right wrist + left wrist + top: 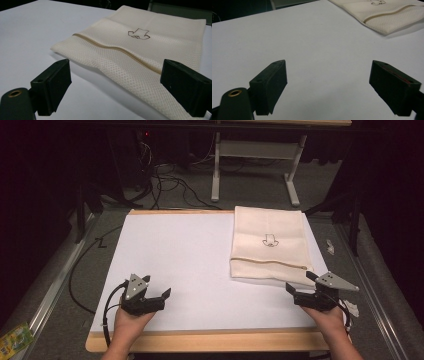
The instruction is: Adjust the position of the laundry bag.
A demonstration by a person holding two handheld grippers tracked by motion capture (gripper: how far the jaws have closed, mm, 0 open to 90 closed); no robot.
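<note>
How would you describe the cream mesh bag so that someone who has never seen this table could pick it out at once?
Start from the white sheet covering the wooden table. On its far right part lies a flat, cream-coloured rectangular mesh fabric bag, just ahead of the right gripper. A tan zipper line across it and a small black outline drawing near its middle mark it out.

Cream mesh zip bag (pixel 269 247) flat on table's far right, small dark logo, zipper closed.
</note>
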